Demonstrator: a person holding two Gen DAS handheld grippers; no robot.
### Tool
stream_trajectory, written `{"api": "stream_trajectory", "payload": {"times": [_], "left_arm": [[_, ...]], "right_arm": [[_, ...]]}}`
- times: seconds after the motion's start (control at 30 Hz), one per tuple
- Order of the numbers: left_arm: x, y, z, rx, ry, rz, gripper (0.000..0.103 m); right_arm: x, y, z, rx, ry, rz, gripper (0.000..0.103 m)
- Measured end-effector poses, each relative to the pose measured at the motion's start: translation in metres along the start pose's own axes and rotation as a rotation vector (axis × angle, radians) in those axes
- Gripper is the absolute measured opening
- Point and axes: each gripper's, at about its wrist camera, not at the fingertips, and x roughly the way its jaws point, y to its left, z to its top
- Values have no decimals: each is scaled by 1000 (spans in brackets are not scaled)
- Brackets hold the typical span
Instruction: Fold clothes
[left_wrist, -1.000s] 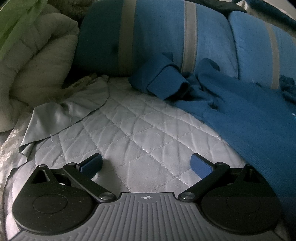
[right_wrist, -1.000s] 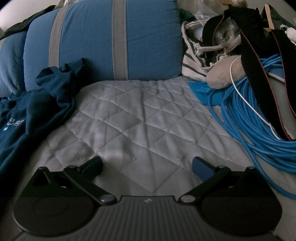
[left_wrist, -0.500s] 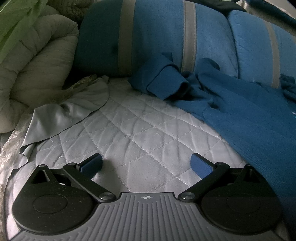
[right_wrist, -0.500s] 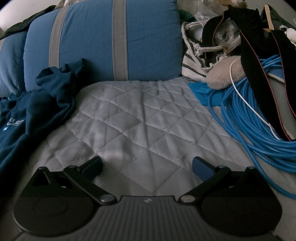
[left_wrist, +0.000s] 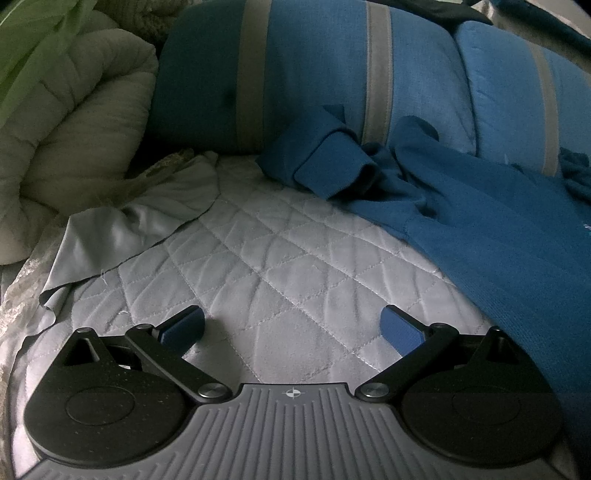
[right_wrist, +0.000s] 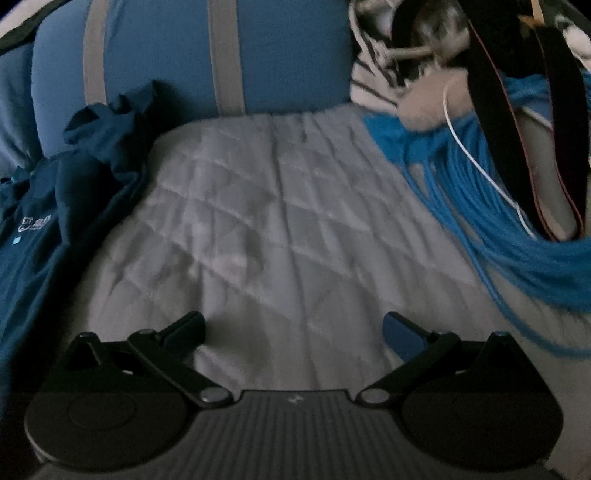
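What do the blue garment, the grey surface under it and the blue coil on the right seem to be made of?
Blue garment: soft knit fabric, matte, with fine ribbing and limp folds.
Grey surface: quilted textile with a slight sheen, stitched in diamonds; probably a padded mattress cover.
Blue coil: thin looped strands, smooth, likely plastic-sheathed cable or cord; motion blur leaves it open.

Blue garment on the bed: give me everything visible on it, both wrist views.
The blue garment is a knit-looking top, unfolded and rumpled, lying on the quilted grey cover. In the left wrist view it spreads along the right side. A cuffed sleeve is bunched up and lies against the blue striped pillow. In the right wrist view the garment sits at the left, darker, with a small pale print on it. Neither gripper touches it; both have open fingers.
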Motion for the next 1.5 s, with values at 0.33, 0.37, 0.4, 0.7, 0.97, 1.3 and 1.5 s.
{"api": "stream_trajectory", "payload": {"times": [0.33,0.37,0.4,0.7,0.97,1.3,1.5], "left_arm": [[-40,5,9,28,32,59,103],[-51,8,9,40,21,60,103],[-64,12,12,40,6,52,103],[-174,59,54,-81,-72,-32,103],[-243,60,89,-41,-130,-80,103],[-317,85,113,-88,-166,-158,103],[-315,84,97,-81,-178,-204,103]], "right_arm": [[-90,8,-1,-36,-196,-21,103],[-105,8,0,-51,-240,-33,103],[-119,8,2,-61,-280,-31,103],[-218,-9,20,-112,-493,33,103],[-270,-24,34,-106,-534,50,103],[-368,-71,50,-111,-612,71,103],[-387,-76,40,-175,-605,101,103]]}}
